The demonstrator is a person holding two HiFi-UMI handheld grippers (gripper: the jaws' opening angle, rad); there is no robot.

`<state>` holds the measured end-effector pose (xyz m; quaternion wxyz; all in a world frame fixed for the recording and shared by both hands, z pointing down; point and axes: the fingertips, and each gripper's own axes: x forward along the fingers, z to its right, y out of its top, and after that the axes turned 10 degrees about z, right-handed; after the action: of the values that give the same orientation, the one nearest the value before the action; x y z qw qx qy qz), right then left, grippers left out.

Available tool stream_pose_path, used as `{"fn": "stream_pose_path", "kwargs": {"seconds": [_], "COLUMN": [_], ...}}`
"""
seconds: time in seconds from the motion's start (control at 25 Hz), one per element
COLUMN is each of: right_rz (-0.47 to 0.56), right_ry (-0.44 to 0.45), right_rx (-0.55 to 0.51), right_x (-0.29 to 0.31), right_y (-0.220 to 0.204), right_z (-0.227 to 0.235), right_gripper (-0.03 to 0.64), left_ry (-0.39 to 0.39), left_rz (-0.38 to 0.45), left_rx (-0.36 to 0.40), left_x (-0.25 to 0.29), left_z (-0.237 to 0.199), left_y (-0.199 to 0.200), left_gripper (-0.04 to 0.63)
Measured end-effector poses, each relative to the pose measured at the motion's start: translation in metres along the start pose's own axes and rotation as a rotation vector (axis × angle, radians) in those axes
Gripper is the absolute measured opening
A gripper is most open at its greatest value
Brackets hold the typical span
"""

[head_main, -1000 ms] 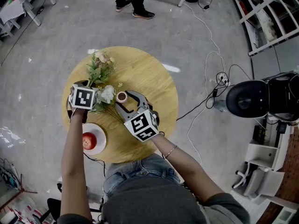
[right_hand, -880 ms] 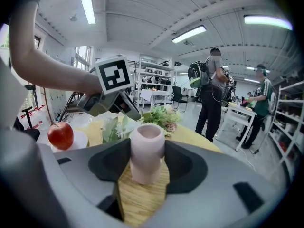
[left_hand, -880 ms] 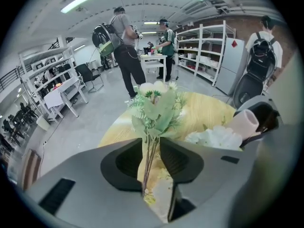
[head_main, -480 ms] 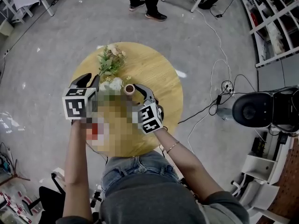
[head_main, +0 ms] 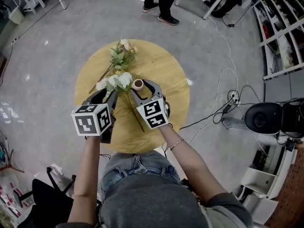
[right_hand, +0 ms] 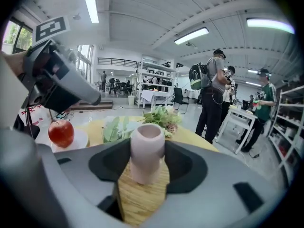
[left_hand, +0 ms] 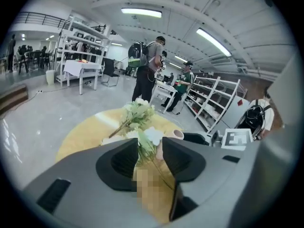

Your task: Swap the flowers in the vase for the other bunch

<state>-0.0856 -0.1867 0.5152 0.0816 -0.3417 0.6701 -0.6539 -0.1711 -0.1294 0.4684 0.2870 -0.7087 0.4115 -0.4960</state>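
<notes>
1. The left gripper (head_main: 107,95) sits at centre left of the head view. Its fingers stand wide and have just been opening. The left gripper view shows the white bunch through the gap, with neither finger pressing on it.
2. The right gripper (head_main: 141,87) sits at centre, just right of the left one. Its fingers are spread wide and closed on the vase (head_main: 137,84), one on each side of the body. The vase is pale pink and stands upright with an empty mouth.
3. The white bunch (head_main: 117,81) lies on the round wooden worktop (head_main: 161,70). Its blooms are just left of the vase. Its stem runs toward the lower right, between the two grippers.
4. The right gripper view shows a red apple (right_hand: 61,132) on a white plate (right_hand: 81,139) at left, on the same worktop.
5. The second bunch (head_main: 121,56), green with cream blooms, lies flat higher in the frame, apart from the vase.
6. Beyond the worktop, at the top edge of the frame, a standing person's legs (head_main: 164,1) are on the grey floor.
</notes>
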Motion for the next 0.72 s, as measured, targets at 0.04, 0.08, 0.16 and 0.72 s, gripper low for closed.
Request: {"fn": "stream_pose_path", "kwargs": {"seconds": [0.04, 0.08, 0.16, 0.72], "right_rz": [-0.002, -0.004, -0.005, 0.0], "right_ry": [0.002, 0.004, 0.007, 0.019], "right_rx": [-0.004, -0.008, -0.016, -0.012], "right_x": [0.0, 0.0, 0.0, -0.002], "right_y": [0.0, 0.0, 0.001, 0.0], "right_z": [0.0, -0.001, -0.003, -0.004], "right_gripper": [0.232, 0.232, 0.232, 0.232], "left_ry": [0.005, 0.014, 0.031, 0.084], "left_rz": [-0.012, -0.022, -0.041, -0.174], "left_rx": [-0.024, -0.046, -0.087, -0.225], "left_x": [0.0, 0.0, 0.0, 0.042], "left_z": [0.001, 0.002, 0.003, 0.009], "left_y": [-0.01, -0.02, -0.038, -0.105], "left_gripper": [0.157, 0.156, 0.156, 0.172]}}
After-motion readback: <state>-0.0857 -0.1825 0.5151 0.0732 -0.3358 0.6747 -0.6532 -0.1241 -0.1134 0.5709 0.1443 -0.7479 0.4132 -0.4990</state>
